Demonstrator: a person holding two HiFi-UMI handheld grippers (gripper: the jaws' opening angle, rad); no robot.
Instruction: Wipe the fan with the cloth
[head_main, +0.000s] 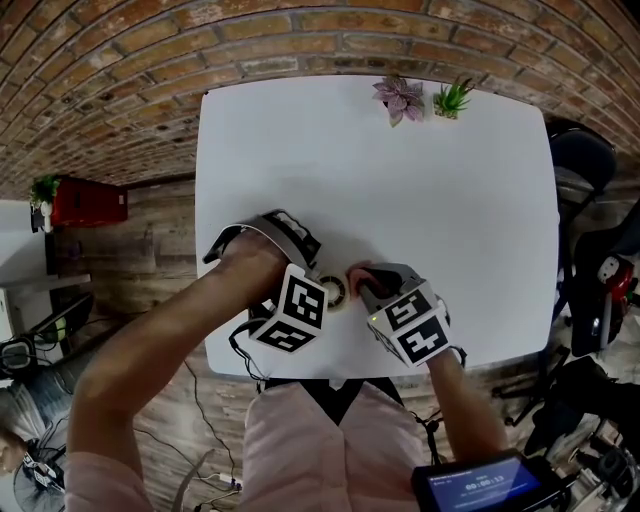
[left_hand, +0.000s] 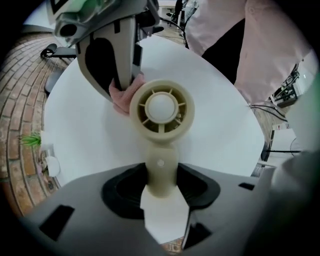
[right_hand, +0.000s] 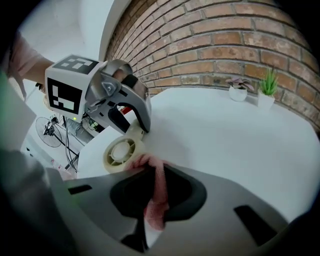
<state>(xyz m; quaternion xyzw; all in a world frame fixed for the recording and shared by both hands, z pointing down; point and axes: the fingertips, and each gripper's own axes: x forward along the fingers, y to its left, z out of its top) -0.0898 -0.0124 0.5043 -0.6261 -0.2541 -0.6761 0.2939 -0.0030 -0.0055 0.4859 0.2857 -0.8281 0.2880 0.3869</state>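
Fan handle (left_hand: 160, 172), left gripper view only

Table (head_main: 400, 200) middle free; fan (head_main: 333, 291) near front edge; purple plant (head_main: 400, 98), green plant (head_main: 452, 98) at far edge.

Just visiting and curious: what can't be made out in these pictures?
- Left gripper view: cloth largely behind the fan head and right tool.
- Right gripper view: fan's handle mostly hidden by left tool.
- Head view: both tools cover most of the fan.

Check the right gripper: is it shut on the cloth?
Shut on it. The right gripper pinches the pink cloth between closed jaws, beside the fan.
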